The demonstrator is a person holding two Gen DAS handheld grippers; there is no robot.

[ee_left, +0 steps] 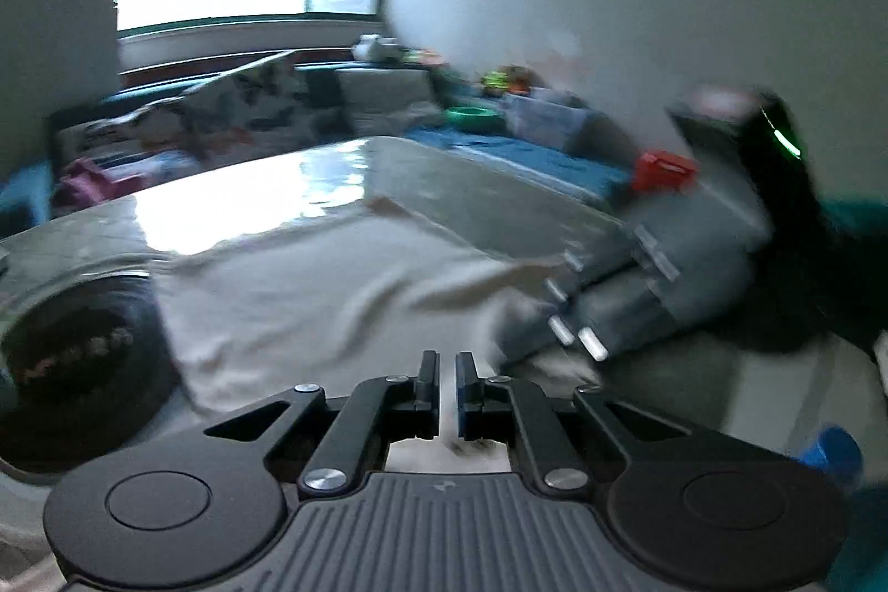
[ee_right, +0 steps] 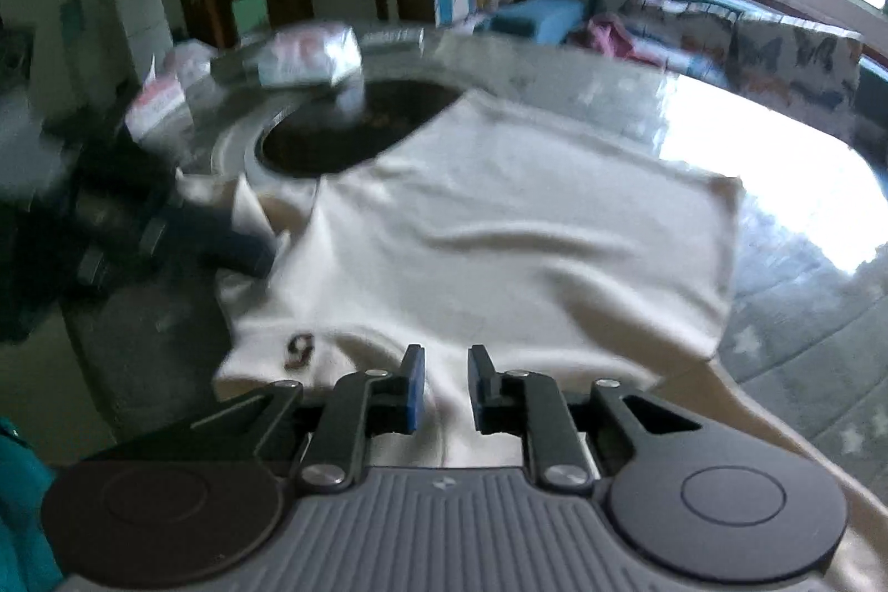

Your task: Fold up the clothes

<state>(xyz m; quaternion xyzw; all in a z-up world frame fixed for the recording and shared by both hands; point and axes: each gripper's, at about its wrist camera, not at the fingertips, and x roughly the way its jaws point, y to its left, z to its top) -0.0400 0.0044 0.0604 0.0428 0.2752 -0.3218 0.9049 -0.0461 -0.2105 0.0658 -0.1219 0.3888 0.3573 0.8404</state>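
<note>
A cream-white shirt (ee_right: 499, 214) with a small dark "9" mark (ee_right: 299, 350) lies spread on the table, seen in both views (ee_left: 311, 292). My left gripper (ee_left: 447, 370) has its fingers nearly together with white cloth pinched between them; in the right wrist view it shows as a dark blurred shape (ee_right: 244, 253) at the shirt's left edge. My right gripper (ee_right: 447, 381) sits over the shirt's near edge with a bunched fold running between its blue pads (ee_right: 413, 392). In the left wrist view the right gripper (ee_left: 577, 337) reaches in from the right onto the shirt's edge. Both views are motion-blurred.
The table (ee_right: 777, 226) has a grey star-patterned cover and a dark round centre (ee_right: 355, 126), partly under the shirt. A pack of tissues (ee_right: 311, 54) lies beyond it. A patterned sofa (ee_right: 749, 37) and a bright window stand behind. Teal fabric (ee_right: 22, 497) is at the left edge.
</note>
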